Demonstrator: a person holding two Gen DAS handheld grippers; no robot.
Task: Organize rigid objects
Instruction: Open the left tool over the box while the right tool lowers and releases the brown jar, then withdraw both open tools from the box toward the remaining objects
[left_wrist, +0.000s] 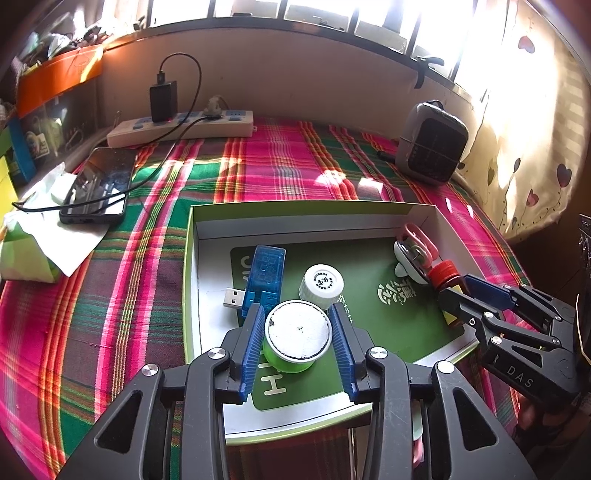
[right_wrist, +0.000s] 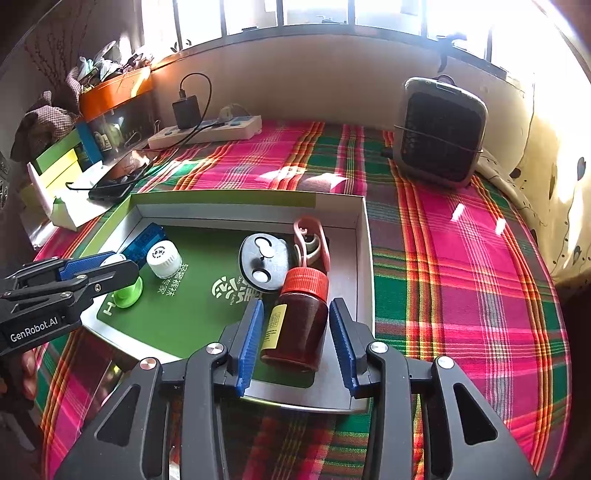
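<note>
**Grippers straddle cup and jar in the box**

Cup (left_wrist: 295, 339), green with a white foil top, stands on the green card in the open box (left_wrist: 190, 258), between the blue pads of the left gripper (left_wrist: 297, 321). Its jaws stand partly open: a thin gap shows on each side of the cup, so the pads flank it without pressing.

Right gripper (right_wrist: 295, 314) straddles a red-capped jar (right_wrist: 297, 317) of dark red contents, tilted on the card near the box's right wall. These jaws are also partly open, with clear gaps between pads and jar; the jar rests on the card, not gripped.

Other things in the box: a blue USB stick (left_wrist: 264, 275) just behind the cup, a white cap (left_wrist: 321, 282) beside it, a round lid (right_wrist: 264, 264) touching the jar's cap, and a pink clip (right_wrist: 314, 240) in the far right corner.

The box sits on a plaid cloth (left_wrist: 258, 166).
</note>
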